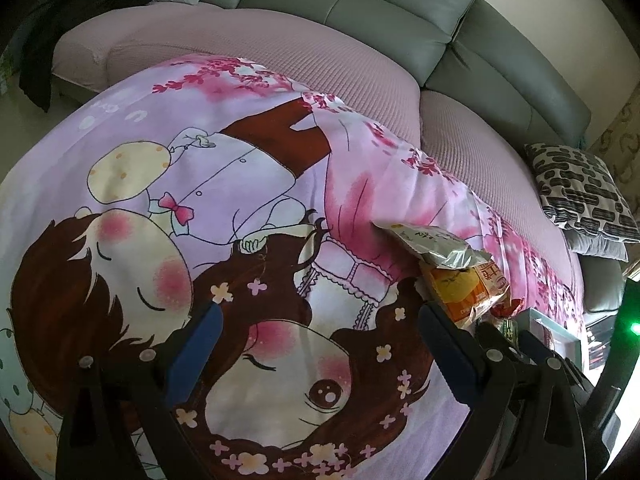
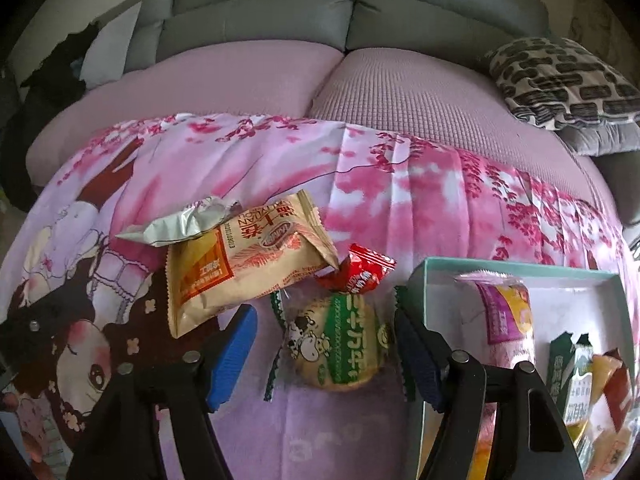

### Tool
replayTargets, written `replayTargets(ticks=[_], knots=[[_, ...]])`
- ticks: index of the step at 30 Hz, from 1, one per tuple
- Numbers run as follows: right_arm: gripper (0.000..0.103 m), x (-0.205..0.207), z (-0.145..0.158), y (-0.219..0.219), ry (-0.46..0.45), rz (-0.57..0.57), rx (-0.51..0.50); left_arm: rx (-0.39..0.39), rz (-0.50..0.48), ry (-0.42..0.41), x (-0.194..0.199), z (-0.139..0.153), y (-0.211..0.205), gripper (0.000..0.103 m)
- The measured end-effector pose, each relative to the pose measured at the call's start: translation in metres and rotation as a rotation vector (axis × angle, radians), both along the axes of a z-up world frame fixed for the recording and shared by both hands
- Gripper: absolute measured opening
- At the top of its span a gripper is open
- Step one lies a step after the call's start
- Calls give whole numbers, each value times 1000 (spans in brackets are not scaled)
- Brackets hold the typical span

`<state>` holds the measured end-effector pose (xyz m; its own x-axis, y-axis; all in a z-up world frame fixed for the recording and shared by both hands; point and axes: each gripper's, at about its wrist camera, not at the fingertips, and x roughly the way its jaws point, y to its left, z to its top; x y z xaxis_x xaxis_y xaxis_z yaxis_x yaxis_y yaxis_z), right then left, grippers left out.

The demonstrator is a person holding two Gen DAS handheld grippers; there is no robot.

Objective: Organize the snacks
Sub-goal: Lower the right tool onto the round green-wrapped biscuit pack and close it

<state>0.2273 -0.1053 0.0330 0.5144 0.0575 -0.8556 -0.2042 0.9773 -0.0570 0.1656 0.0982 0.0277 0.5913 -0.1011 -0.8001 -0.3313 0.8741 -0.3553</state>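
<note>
Behind everything runs a grey sofa (image 2: 352,12) with smooth, padded back cushions, its seat covered in a pink waffle-textured throw (image 2: 420,96). At the seat's far end leans a square pillow (image 2: 560,80) printed with black lozenges on cream. Spread over the front of the seat lies a thin, creased cartoon sheet (image 1: 240,184), lilac and pink, showing big-eyed children and cherry blossom.

On that sheet, towards the right, stands a shallow teal-rimmed box (image 2: 520,270) with a white floor; a pink-and-yellow sausage-shaped pack (image 2: 506,316) and several small green and orange sachets already lie inside it. Just left of the box sits the loose pile of snacks: a beige and orange pillow-pack (image 2: 248,264) with crimped, saw-tooth ends, and a crumpled silver foil bag (image 2: 184,224) partly on top of it. Beside them a twisted red candy wrapper (image 2: 360,272) touches a round biscuit in clear film with a green label and a cartoon cow (image 2: 340,340).

That round biscuit lies between the blue ribbed pads of the right gripper (image 2: 326,354), whose fingers stand apart on either side without pressing it. The box's near corner crowds the right-hand finger.

Over the printed faces, the left gripper (image 1: 320,344) hangs with fingers spread wide and nothing between them, the snack pile off to its right.
</note>
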Motion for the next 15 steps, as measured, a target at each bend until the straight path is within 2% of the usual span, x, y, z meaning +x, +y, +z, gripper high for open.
replayTargets(ticks=[4,12,15], knots=[[75,-5,-3,4,30,18,39,-3,7,4,-1,-1,1,98],[74,-17,-4,14,23,37,40,-3,10,9,0,-3,2,98],[69,-17,-3,9,21,12,60,-1,11,12,0,-4,3,98]])
